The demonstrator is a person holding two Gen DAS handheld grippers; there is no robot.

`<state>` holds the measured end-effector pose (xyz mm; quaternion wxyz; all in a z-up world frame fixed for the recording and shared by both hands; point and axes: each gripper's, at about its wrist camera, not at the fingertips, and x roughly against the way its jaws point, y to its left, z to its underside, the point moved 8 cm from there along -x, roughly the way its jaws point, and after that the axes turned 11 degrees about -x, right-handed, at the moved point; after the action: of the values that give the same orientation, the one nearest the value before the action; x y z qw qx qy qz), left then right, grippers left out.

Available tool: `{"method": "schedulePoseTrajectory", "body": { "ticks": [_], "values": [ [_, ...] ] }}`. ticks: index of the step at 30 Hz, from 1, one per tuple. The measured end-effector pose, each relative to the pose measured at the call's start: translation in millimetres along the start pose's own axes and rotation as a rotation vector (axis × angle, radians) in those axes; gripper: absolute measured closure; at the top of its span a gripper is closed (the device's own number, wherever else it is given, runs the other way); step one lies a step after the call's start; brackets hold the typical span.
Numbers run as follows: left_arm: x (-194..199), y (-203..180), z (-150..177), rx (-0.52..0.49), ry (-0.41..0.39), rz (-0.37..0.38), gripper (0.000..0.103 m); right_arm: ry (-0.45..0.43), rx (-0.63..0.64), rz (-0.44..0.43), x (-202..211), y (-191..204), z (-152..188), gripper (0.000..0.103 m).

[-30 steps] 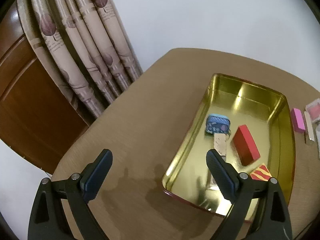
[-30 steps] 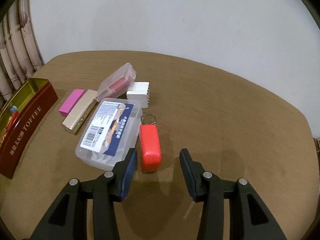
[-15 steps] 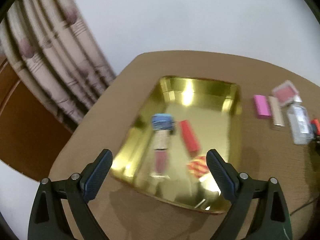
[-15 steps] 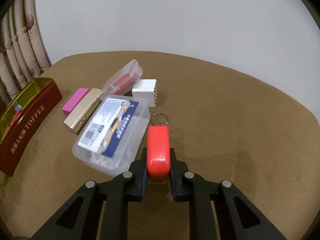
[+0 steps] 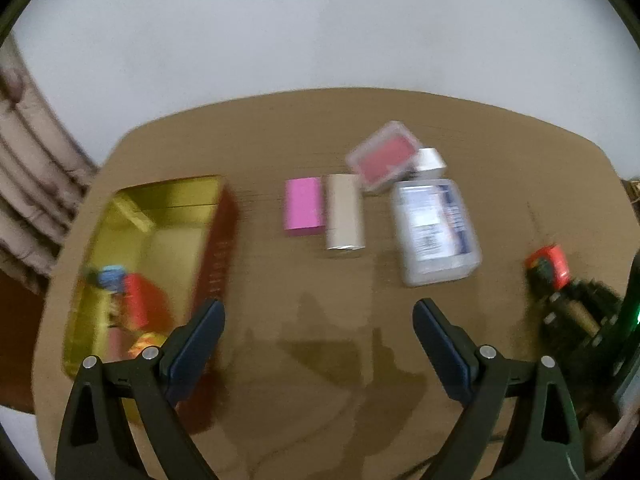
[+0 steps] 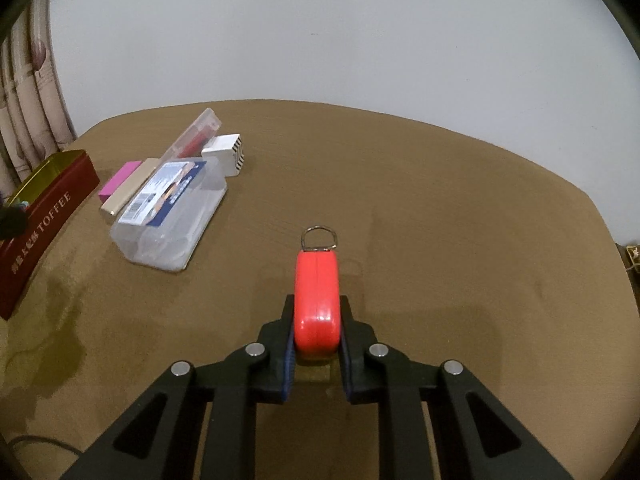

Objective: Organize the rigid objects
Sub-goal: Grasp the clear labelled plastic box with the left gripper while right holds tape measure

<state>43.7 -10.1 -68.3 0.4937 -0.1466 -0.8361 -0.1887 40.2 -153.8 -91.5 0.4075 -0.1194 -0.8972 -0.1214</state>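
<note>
Pinching the red key fob (image 6: 317, 300) in our right gripper (image 6: 317, 354); left gripper (image 5: 318, 344) spread, empty. Nearby: clear plastic box (image 6: 170, 216), pink block (image 5: 303, 206), toffee tin (image 5: 218, 240).

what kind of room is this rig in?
Probably a home room, not a lab: a rounded brown wooden table against a plain white wall, patterned beige curtains at the left, and small household items such as a red TOFFEE tin with gold interior.

Patterned curtain (image 6: 28, 92) hangs left of brown table (image 6: 440, 208).
</note>
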Motion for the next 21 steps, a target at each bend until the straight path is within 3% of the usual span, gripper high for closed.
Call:
{"method": "schedulePoseTrajectory", "body": {
  "ticks": [4,10,21],
  "values": [
    [-18.7,-25.9,-20.0,0.032,0.062,0.088,0.009,0.009,0.012,0.005,-2.3,2.4,1.2,0.086],
    [-49.3,-37.9,-43.6,0.090,0.147,0.146,0.009,0.011,0.010,0.002,-10.7,10.3,0.1,0.085],
    [-90.3,-43.8,-58.7,0.101,0.229,0.096,0.011,0.014,-0.005,-0.014,-4.0,-0.8,-2.3,0.085]
  ]
}}
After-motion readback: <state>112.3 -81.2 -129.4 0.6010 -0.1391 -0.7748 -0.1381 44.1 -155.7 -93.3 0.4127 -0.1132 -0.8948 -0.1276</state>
